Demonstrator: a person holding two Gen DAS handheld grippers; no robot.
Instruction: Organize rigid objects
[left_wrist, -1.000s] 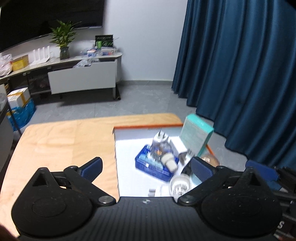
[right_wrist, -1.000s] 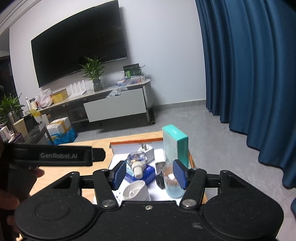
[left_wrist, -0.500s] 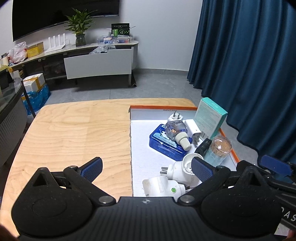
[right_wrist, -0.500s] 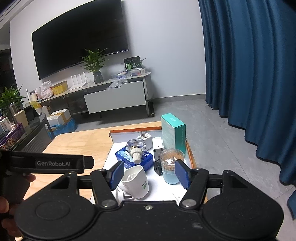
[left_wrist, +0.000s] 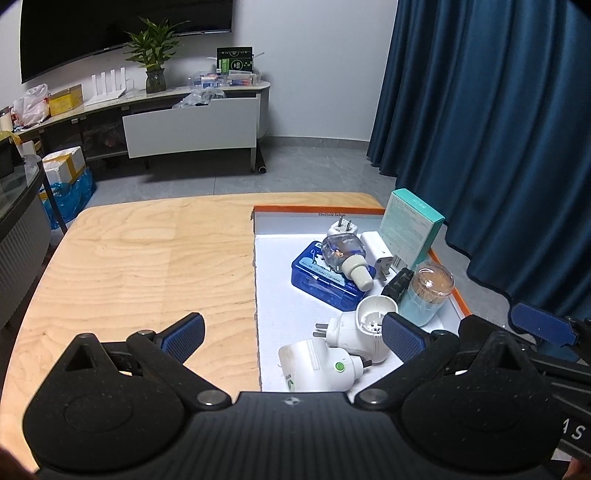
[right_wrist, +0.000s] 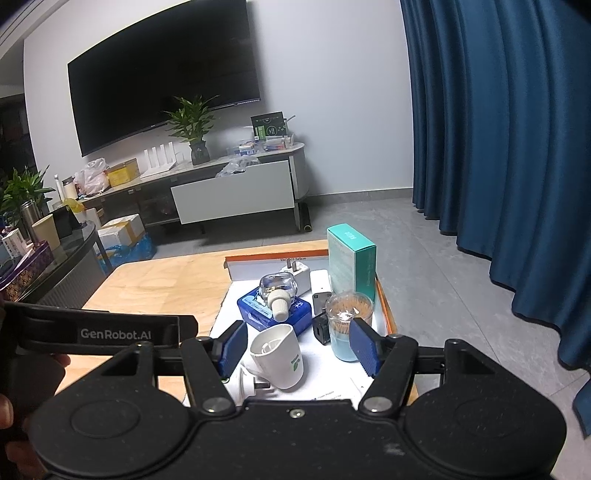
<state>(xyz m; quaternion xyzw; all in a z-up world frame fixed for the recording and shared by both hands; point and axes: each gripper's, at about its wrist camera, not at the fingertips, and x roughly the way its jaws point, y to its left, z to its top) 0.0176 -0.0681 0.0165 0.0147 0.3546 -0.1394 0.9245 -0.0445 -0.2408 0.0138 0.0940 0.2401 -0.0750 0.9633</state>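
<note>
Careful, both the left gripper (left_wrist: 291, 334) and right gripper (right_wrist: 297, 345) hang empty and parted, and reaching toward twelve o'clock could topple the toothpick jar (right_wrist: 348, 325).

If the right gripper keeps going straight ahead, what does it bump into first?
Probably the white plug-in cup: it lies right between the right gripper fingers, nearest of all. Depth is hard to judge.

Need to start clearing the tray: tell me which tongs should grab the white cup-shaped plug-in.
Right. The right tongs are open with the white cup-shaped plug-in already between their pads, untouched. The left tongs straddle the tray edge.
</note>
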